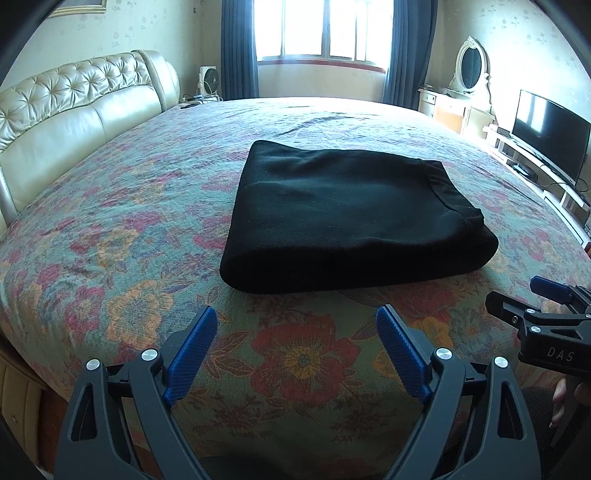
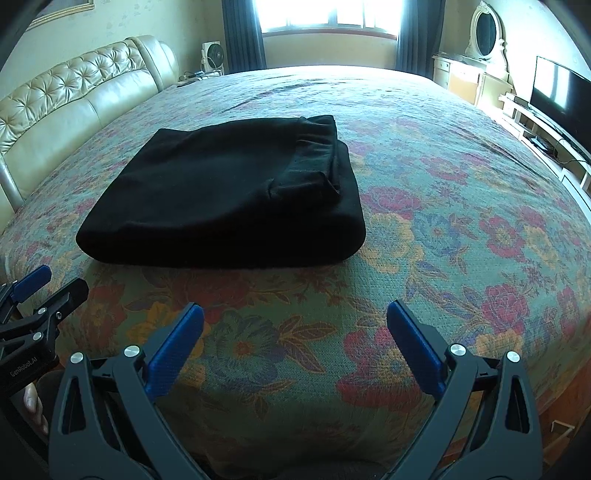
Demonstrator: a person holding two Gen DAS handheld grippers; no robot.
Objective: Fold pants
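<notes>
I had both grippers hanging over the near edge of the bed (image 1: 110, 206), tilted down toward the floral bedspread (image 2: 424, 229). The left gripper (image 1: 297, 317) stood released, its blue pads (image 1: 192, 350) spread wide with only the flowered cloth showing between them. The right gripper (image 2: 295, 312) was spread just as wide, with nothing between its pads (image 2: 417, 347), and neither touched the pants.

The black pants (image 1: 332, 214) lay folded into a thick rectangle on the bedspread, a little in from the near edge and well short of the far edge under the window (image 1: 317, 29). The gathered waistband (image 2: 314, 147) sat on top toward the right side of the bundle, and the rounded fold faced me. From the left wrist view the bundle sat straight ahead of the left gripper; from the right wrist view it sat ahead and to the left.

Each gripper showed in the other's view, side by side. The padded headboard (image 1: 74, 103) ran along the left edge of the bed, with a television (image 1: 546, 129) off to the right.
</notes>
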